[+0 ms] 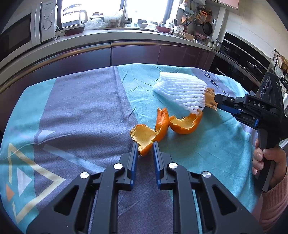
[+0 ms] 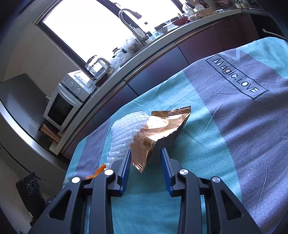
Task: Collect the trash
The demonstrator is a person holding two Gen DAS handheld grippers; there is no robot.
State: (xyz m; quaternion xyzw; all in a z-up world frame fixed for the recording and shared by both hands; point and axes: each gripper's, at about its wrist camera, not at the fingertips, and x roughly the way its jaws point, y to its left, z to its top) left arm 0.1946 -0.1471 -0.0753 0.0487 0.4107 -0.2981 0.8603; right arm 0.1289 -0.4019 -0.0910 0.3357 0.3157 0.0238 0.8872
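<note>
The left gripper (image 1: 145,144) has its blue pads pinched on the near tip of an orange peel (image 1: 144,137), which is one end of a strip of peel that runs on into a cupped half (image 1: 183,124) lying on the tablecloth (image 1: 81,108). The right gripper (image 2: 146,153), held in a hand (image 1: 266,162) with a pink sleeve, reaches in from the side; its jaws stand around the lower end of a crumpled copper foil wrapper (image 2: 162,131), the left pad against the foil, but a gap shows at the right pad, so I would not call it gripped yet. A white foam fruit net (image 1: 180,90) lies draped over the wrapper's far side and touches the cupped peel. Judging by this, the collecting is barely begun: the peel is pinched but still looks to rest on the cloth, the wrapper is only bracketed, and the net is untouched. I can see no bin, bag or bowl for trash anywhere in either view, so where these go is unclear. The only vessels about are on the counter (image 1: 108,34) behind: a glass kettle (image 1: 73,16), which looks empty, and a few bowls by the sink whose contents are too small to make out.
</note>
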